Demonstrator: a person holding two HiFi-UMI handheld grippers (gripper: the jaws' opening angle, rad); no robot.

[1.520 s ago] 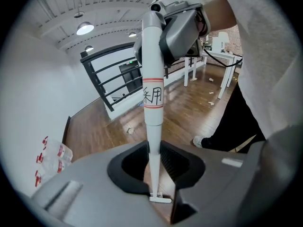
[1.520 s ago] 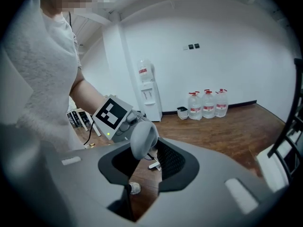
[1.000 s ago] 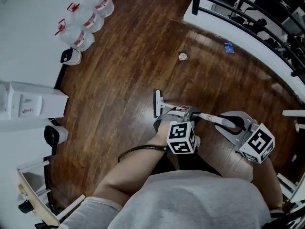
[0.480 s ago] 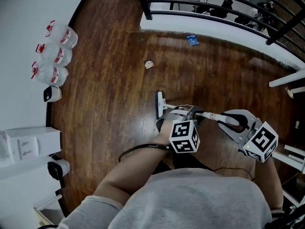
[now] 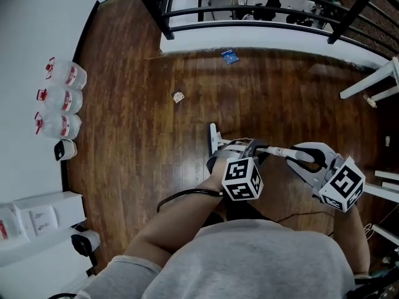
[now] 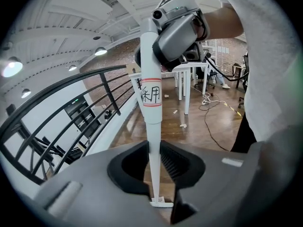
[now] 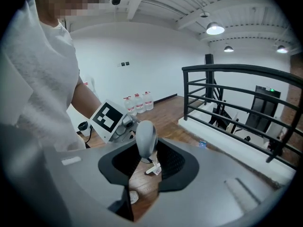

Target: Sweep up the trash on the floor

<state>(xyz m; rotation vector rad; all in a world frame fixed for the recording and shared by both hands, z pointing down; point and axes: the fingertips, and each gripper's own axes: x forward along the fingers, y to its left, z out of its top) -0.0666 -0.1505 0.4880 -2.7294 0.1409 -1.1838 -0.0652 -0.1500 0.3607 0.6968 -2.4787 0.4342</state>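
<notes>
I hold a white broom handle point(image 5: 274, 151) with both grippers. My left gripper point(image 5: 253, 149) is shut on the shaft low down, which shows as a thin white pole point(image 6: 152, 126) between the jaws. My right gripper point(image 5: 299, 158) is shut on the grey grip end point(image 7: 146, 137). The broom head point(image 5: 214, 138) rests on the dark wood floor just ahead of my left gripper. A crumpled paper scrap point(image 5: 179, 96) lies beyond the head to the left. Farther off, a blue wrapper point(image 5: 229, 56) lies by the white ledge.
A black railing point(image 5: 249, 2) on a white ledge runs across the far side. Three water bottles point(image 5: 60, 98) stand along the left wall with white appliances below them. White table legs point(image 5: 368, 83) stand at the right. A black cable point(image 5: 181, 197) hangs by my left arm.
The view has swung, so the railing now spans the top, and the paper scrap and blue wrapper sit further left. Both grippers keep their hold on the broom.
</notes>
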